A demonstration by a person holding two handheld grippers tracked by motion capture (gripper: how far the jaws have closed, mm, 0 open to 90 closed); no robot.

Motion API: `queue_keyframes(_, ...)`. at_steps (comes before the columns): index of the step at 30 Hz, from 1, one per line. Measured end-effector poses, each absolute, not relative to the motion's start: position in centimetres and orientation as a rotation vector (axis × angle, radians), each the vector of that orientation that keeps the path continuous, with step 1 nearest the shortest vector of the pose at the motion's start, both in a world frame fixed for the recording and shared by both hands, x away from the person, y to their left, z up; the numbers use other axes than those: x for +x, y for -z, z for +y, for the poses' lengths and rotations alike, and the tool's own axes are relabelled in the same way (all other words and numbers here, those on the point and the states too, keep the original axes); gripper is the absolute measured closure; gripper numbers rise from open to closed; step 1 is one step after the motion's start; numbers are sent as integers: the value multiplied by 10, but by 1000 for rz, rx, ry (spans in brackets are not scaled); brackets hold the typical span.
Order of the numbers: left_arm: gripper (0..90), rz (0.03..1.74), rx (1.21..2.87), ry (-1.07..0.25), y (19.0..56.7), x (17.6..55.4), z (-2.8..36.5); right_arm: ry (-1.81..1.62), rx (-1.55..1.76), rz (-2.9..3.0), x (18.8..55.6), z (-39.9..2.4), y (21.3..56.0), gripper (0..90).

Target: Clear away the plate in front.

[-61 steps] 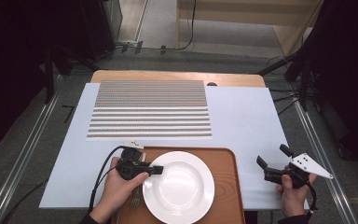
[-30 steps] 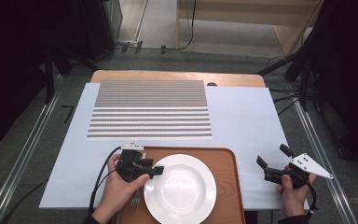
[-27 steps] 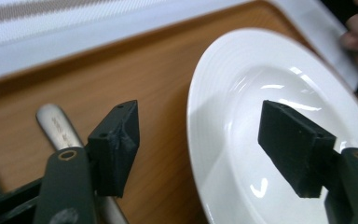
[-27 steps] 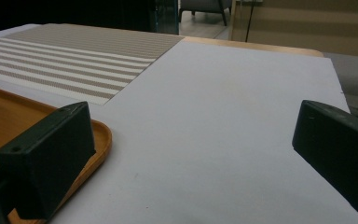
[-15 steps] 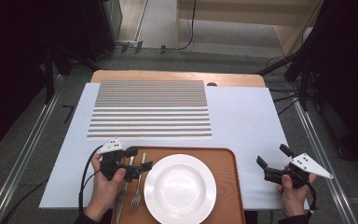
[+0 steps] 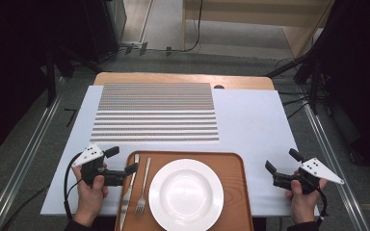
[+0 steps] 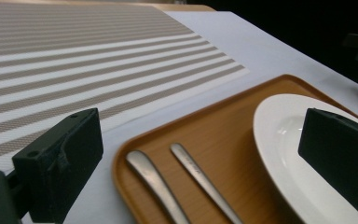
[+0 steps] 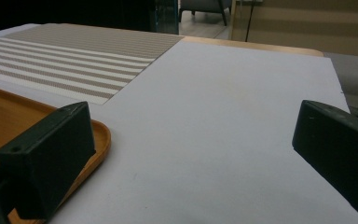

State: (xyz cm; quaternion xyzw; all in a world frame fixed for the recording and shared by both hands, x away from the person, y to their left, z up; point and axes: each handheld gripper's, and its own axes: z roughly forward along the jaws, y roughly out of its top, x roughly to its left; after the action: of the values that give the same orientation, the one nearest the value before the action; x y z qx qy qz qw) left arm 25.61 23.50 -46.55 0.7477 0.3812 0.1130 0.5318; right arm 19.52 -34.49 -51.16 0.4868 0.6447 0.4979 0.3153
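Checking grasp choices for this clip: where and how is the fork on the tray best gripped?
Probably by its handle, the far, slim end, which the left gripper sits nearest. Come from above with jaws across the handle; the fork lies flat between the knife and white plate, tines toward the person.

**What the pictures cut off or hide**

In the high view, the bottom edge cuts the near rim of the plate [image 6: 186,194] and the near side of the tray [image 6: 231,192]. The knife [image 6: 128,192] beside the left gripper [image 6: 120,161] also runs out at that edge.

In the left gripper view, the far jaw covers a part of the plate [image 7: 289,149], and the fork [image 7: 205,179] and knife [image 7: 156,184] are cut below, so their ends cannot be seen.

In the right gripper view, the near jaw hides a part of the tray [image 8: 100,135] corner.
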Motion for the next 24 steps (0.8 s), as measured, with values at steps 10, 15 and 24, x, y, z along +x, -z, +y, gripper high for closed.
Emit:
queue_keyframes(10,0,943,1718,-333,467,254,267,-1311,1283,1698,195,-345,512,0)
queue_keyframes(15,0,976,1711,-352,471,253,280,-1310,1284,1699,195,-345,512,0)
queue_keyframes(24,0,984,1684,-382,472,250,301,-1309,1287,1698,195,-345,512,0)
